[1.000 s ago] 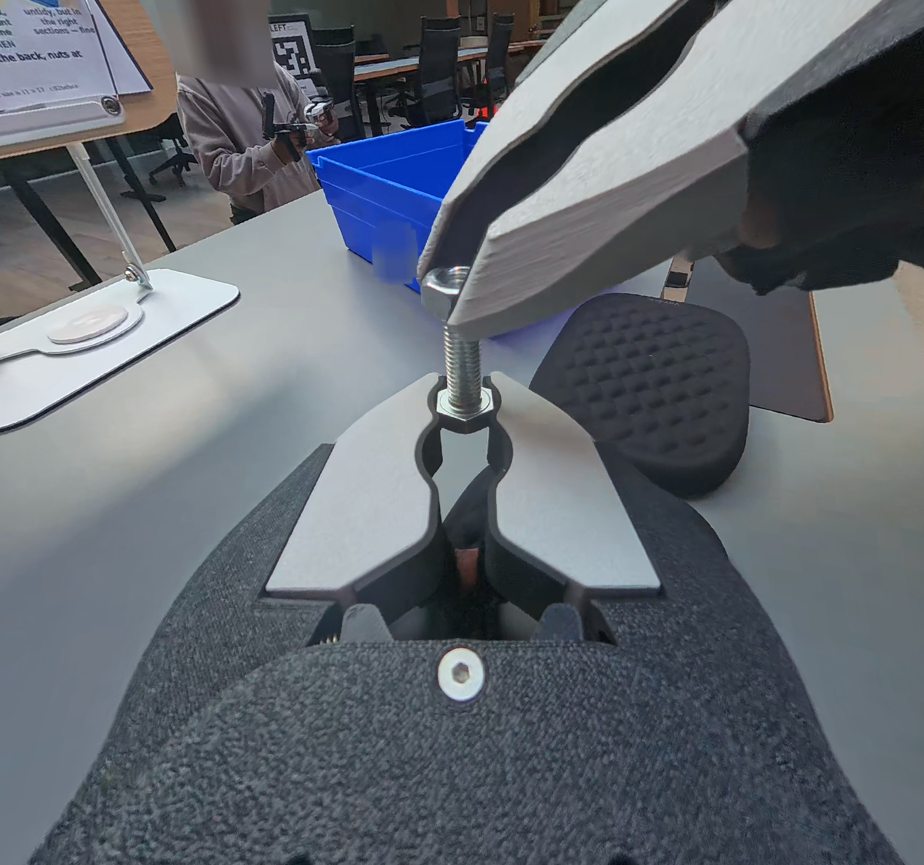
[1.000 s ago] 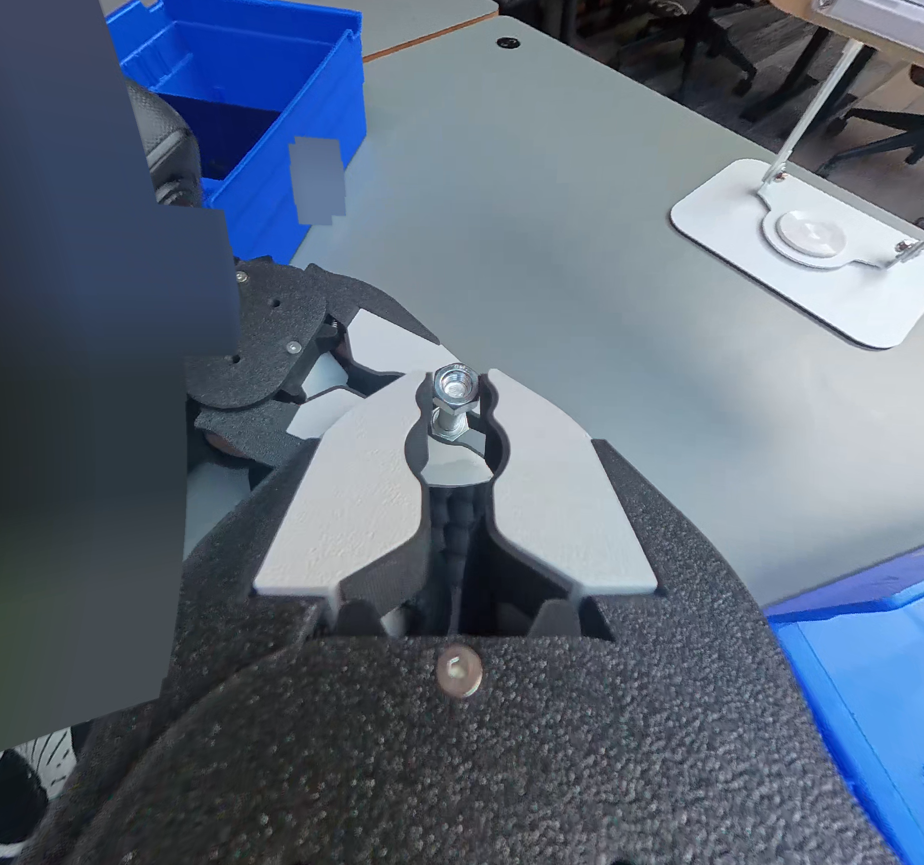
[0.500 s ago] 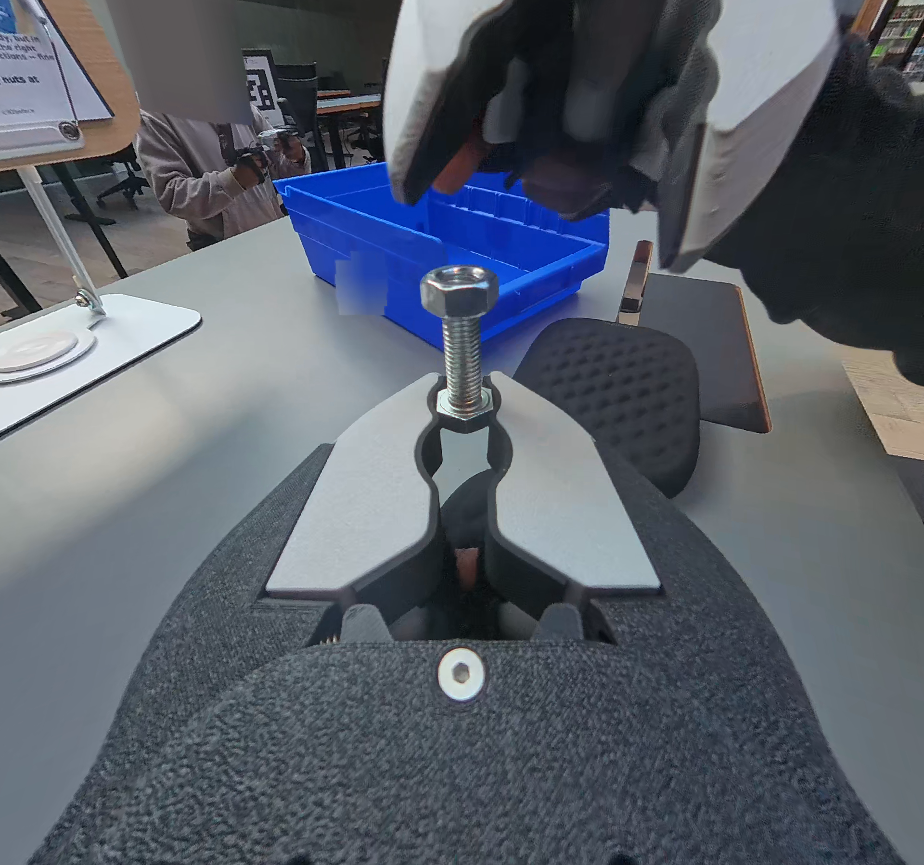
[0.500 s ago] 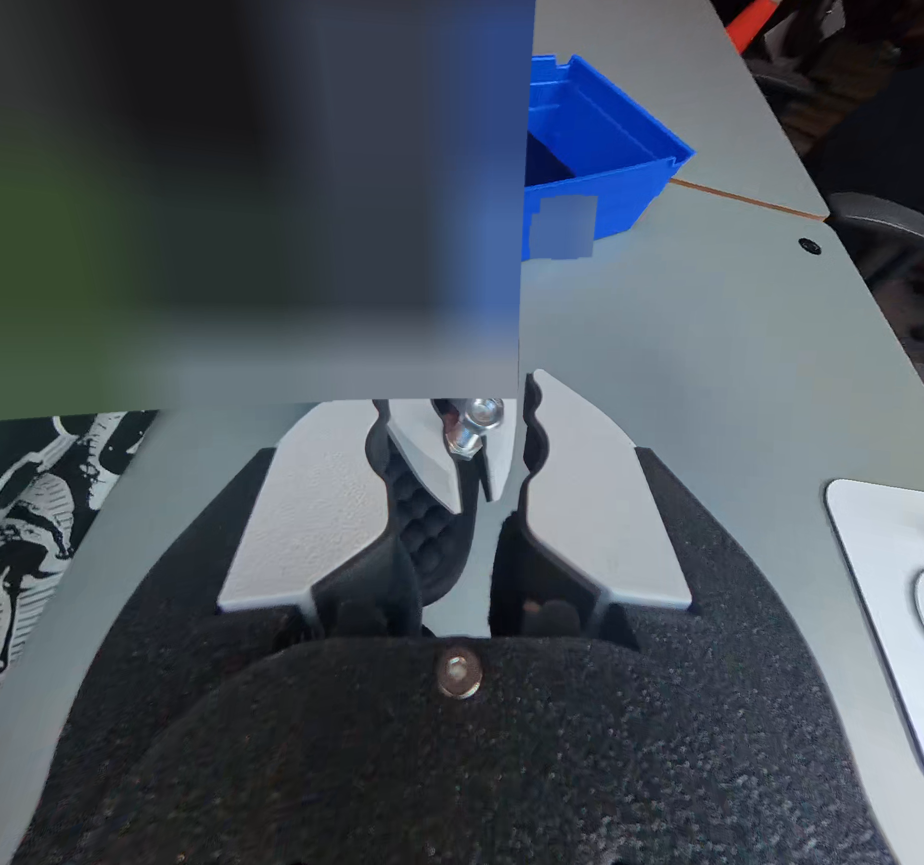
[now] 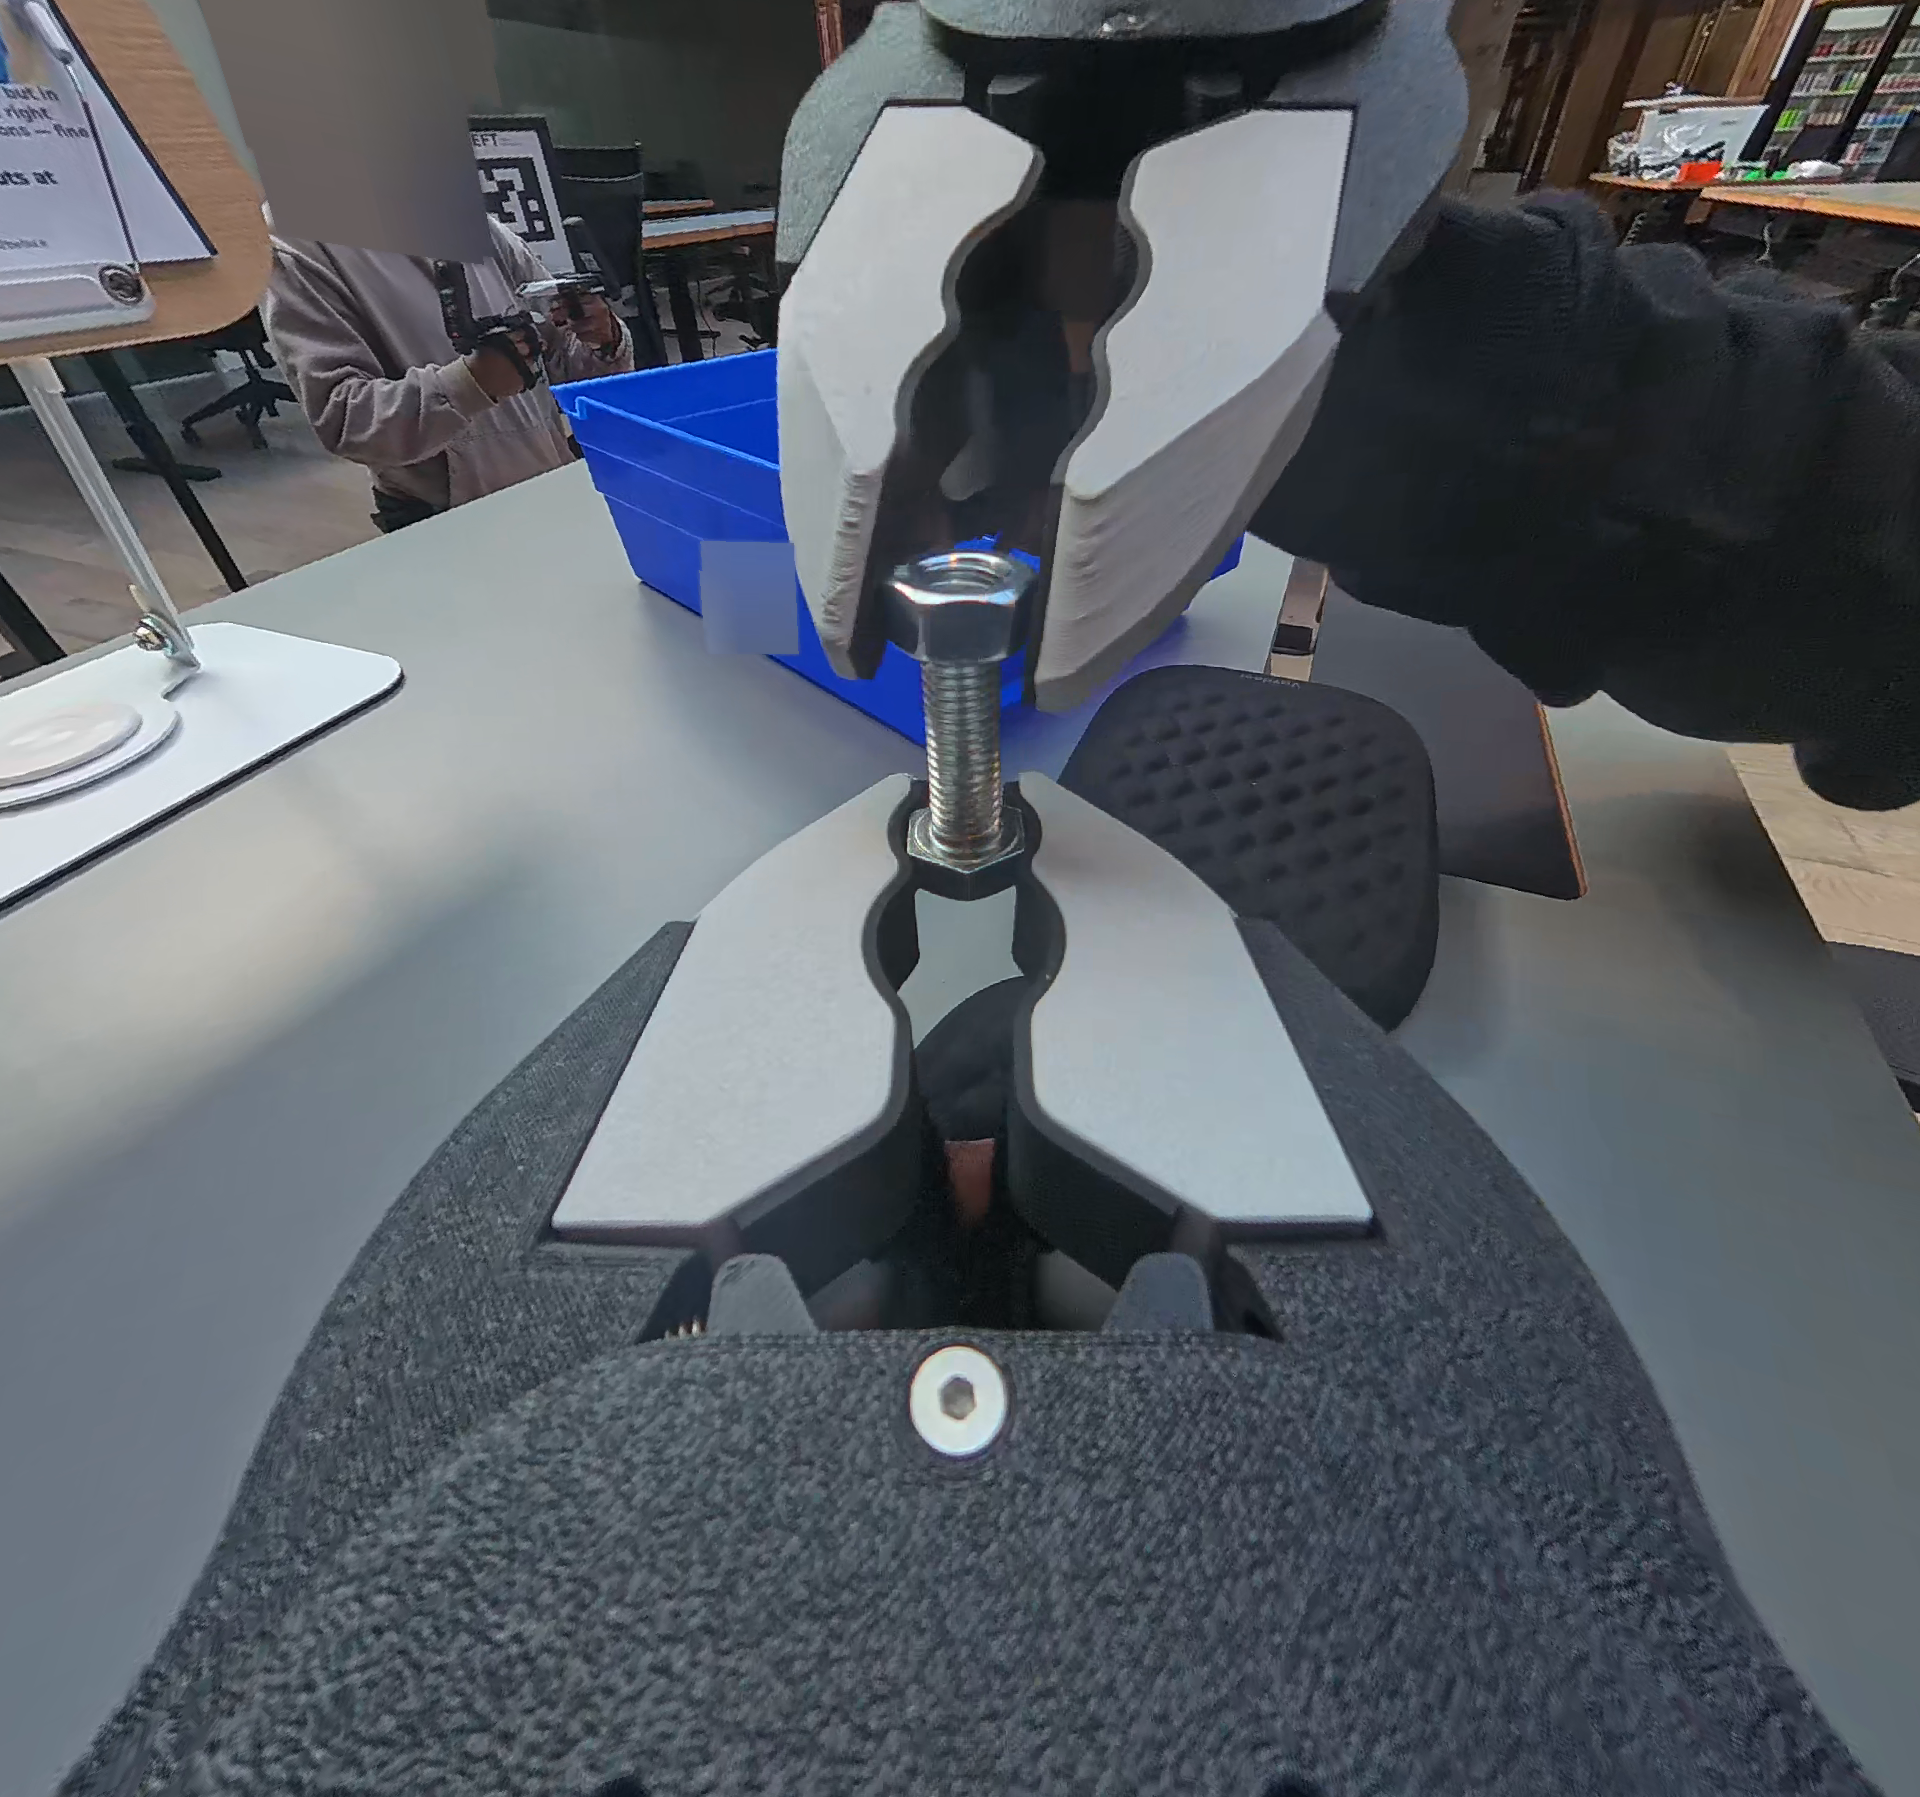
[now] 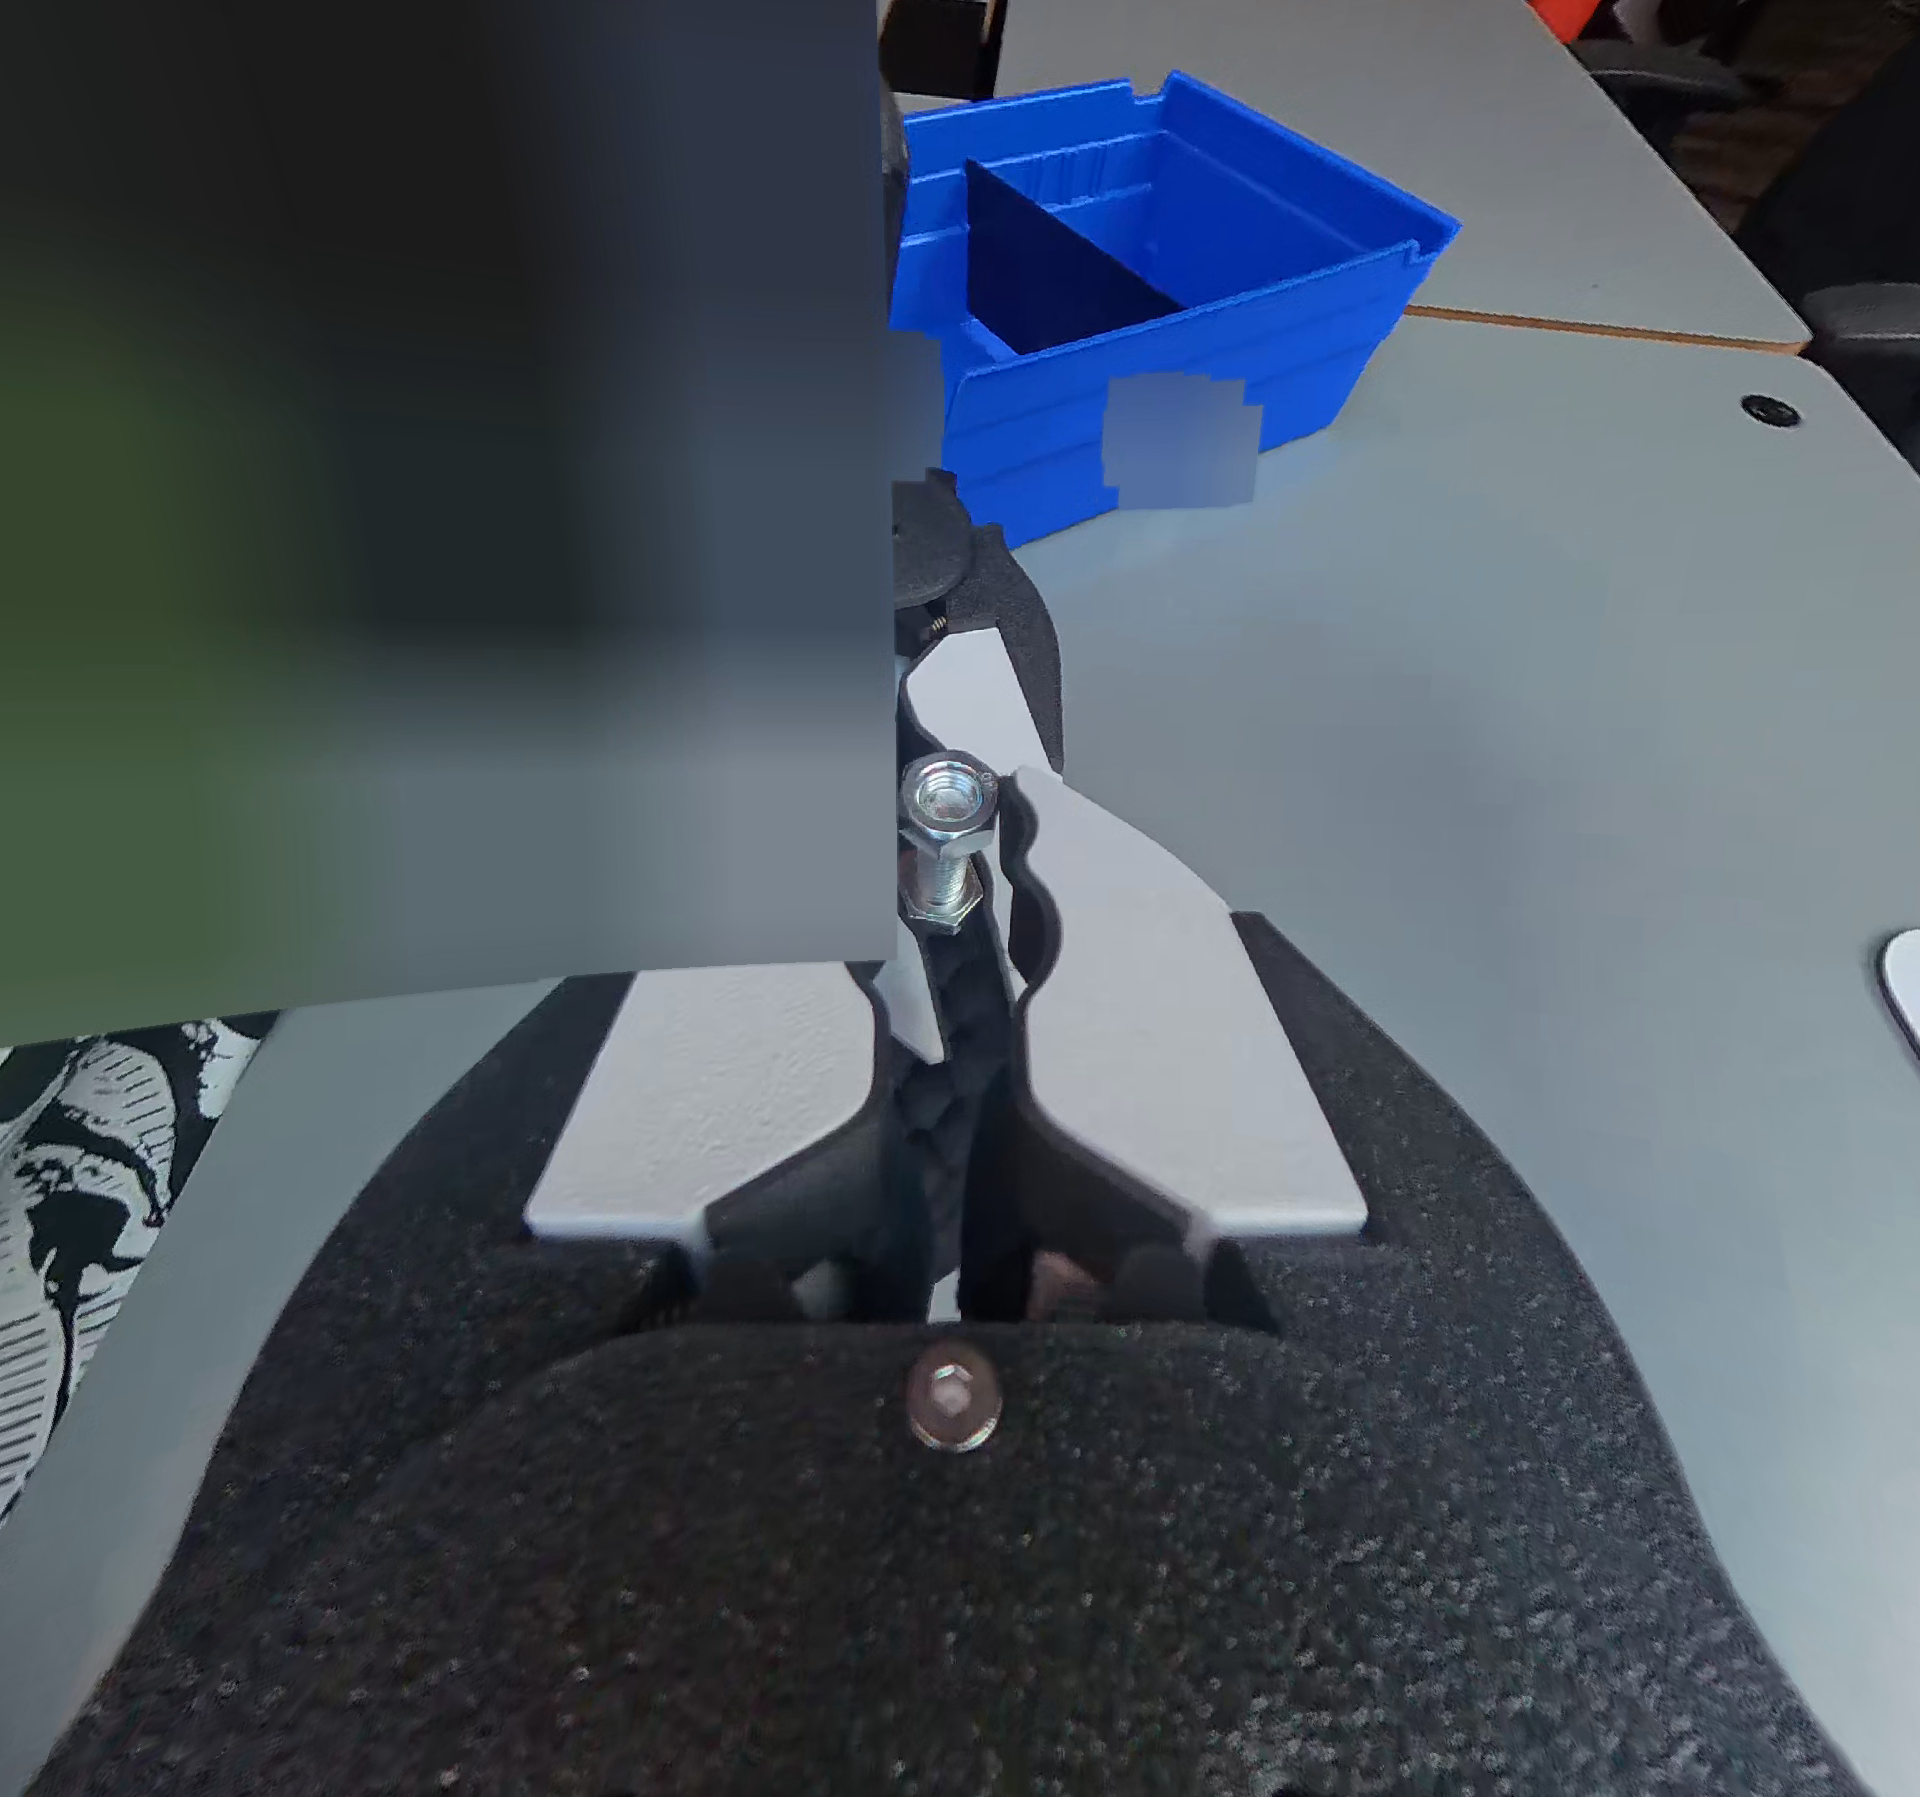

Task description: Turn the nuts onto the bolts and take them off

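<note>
Bolt point(image 5: 964, 739) upright, nut point(image 5: 958, 602) uppermost

The left wrist view is taken close behind its own jaws, facing level across the grey desk point(image 5: 520, 864) toward the room. The right wrist view is angled steeply down. Shared by both — the bolt point(image 5: 964, 760) at frame centre and the blue bin point(image 6: 1195, 293).
</note>
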Action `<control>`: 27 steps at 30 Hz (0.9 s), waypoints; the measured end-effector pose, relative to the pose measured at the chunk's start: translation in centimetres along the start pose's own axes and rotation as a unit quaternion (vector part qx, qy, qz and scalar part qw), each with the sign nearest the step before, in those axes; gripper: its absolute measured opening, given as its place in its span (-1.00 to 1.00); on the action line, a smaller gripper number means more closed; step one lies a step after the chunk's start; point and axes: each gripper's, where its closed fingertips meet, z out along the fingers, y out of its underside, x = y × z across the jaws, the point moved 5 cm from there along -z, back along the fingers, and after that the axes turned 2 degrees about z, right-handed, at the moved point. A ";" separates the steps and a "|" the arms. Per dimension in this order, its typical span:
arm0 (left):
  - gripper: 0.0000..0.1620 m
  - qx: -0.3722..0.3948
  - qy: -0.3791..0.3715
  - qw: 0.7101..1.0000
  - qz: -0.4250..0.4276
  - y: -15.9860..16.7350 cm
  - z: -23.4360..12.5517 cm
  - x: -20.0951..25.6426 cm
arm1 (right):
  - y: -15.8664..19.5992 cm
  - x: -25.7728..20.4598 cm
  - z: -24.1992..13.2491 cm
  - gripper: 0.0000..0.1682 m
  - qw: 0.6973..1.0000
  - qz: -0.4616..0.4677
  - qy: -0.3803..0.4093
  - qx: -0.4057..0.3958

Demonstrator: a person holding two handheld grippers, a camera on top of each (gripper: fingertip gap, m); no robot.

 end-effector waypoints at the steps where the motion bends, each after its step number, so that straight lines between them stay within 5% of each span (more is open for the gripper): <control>1: -0.83 -0.002 -0.007 1.000 -0.001 0.0 0.0 -0.1 | 0.0 0.0 0.1 -0.79 1.000 0.010 0.021 -0.001; 15: -0.83 -0.021 -0.050 0.998 -0.007 0.5 -0.1 -0.8 | 0.2 -1.4 1.3 -0.79 0.932 0.152 0.330 0.018; 19: -0.83 -0.027 -0.053 0.998 -0.005 0.6 0.0 -0.9 | 0.1 -1.7 1.8 -0.79 0.915 0.132 0.382 0.000; 23: -0.83 -0.016 -0.047 0.999 -0.010 0.3 -0.2 -0.9 | -0.6 -1.8 1.5 -0.57 0.933 0.078 0.351 -0.023; 27: -0.83 -0.007 -0.032 0.999 -0.012 0.0 -0.2 -0.6 | -1.1 -1.9 0.7 -0.42 0.985 0.010 0.170 -0.027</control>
